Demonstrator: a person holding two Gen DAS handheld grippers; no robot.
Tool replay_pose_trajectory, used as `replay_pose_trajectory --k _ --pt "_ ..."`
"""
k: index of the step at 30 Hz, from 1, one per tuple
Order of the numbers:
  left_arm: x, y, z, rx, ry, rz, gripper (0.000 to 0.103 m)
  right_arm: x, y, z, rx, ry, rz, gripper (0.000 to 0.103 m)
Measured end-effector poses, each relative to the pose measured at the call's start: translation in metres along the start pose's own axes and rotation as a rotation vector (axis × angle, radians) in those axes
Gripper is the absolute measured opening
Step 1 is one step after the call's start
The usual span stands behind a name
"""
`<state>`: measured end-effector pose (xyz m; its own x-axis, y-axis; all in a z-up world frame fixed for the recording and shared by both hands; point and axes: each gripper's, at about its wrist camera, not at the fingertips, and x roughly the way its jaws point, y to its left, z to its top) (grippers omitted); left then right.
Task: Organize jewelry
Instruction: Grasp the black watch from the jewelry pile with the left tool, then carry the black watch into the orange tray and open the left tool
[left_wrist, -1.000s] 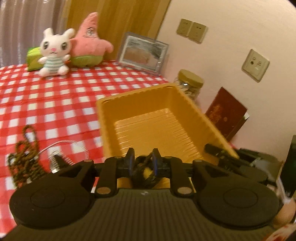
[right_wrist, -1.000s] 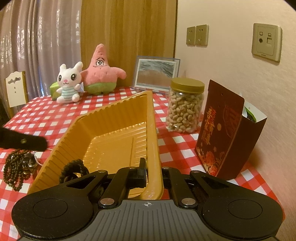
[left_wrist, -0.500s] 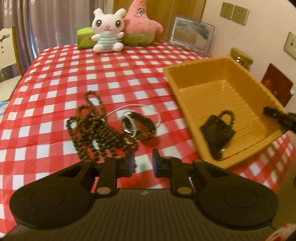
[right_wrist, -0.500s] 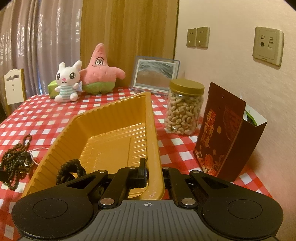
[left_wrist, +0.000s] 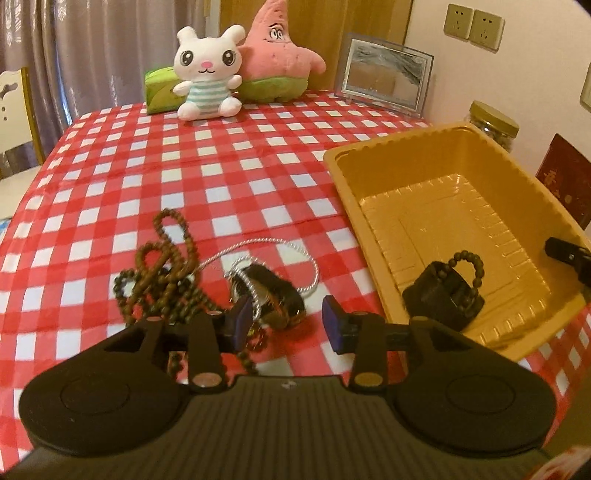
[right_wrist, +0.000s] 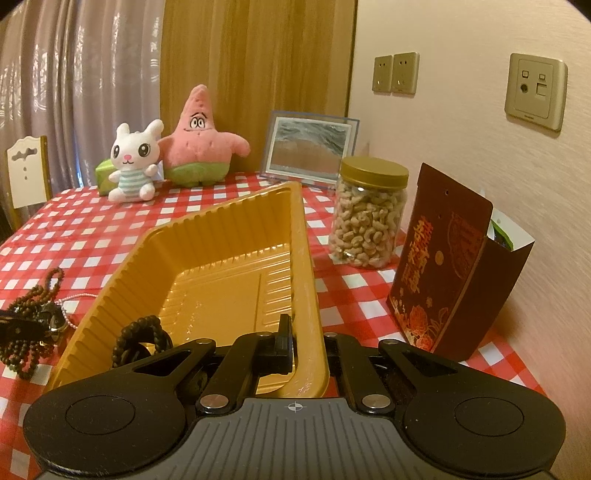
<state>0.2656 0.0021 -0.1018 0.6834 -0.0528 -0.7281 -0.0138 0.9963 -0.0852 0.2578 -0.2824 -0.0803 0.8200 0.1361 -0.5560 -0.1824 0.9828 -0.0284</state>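
- Since a second ago the left gripper (left_wrist: 286, 319) has swung away from above the yellow tray (left_wrist: 524, 173) to the jewelry heap on the checked tablecloth (left_wrist: 221, 162); the dark bead bracelet (left_wrist: 445, 295) it carried then now lies on the tray floor, near the tray's closest corner.
- Its jaws have just been opening and stand partly apart, pads touching nothing; the wristwatch (left_wrist: 275, 291) lies on the cloth just beyond the gap.
- Right gripper (right_wrist: 308, 345): clamped tight on the tray's near rim.
- Tray's long axis runs from the grippers toward the cashew jar (right_wrist: 369, 214) and picture frame (right_wrist: 312, 147).
- Count on the cloth: one long brown bead strand (left_wrist: 166, 273), looped and stretched away from the camera; one thin silver chain (left_wrist: 284, 245); one wristwatch.
- Count in the tray: one bracelet.
- Two plush toys (left_wrist: 243, 62) sit at the far edge.
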Motion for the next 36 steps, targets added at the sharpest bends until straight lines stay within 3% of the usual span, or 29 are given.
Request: replay_pose_trajectory --k 4,10,12,36 --pt "0.010 -0.005 0.004 0.002 0.013 0.005 0.036 0.000 0.000 0.000 0.000 -0.001 0.000 0.004" --pt "0.023 -0.005 0.003 -0.010 0.049 0.037 0.026 0.000 0.000 0.000 0.000 -0.001 0.001 0.004" --pt "0.025 -0.003 0.002 -0.011 0.056 0.039 0.016 0.000 0.000 0.000 0.000 -0.001 0.001 0.004" --pt "-0.047 0.003 -0.007 -0.033 0.021 -0.133 0.014 -0.002 0.001 -0.002 0.004 0.002 0.011 0.004"
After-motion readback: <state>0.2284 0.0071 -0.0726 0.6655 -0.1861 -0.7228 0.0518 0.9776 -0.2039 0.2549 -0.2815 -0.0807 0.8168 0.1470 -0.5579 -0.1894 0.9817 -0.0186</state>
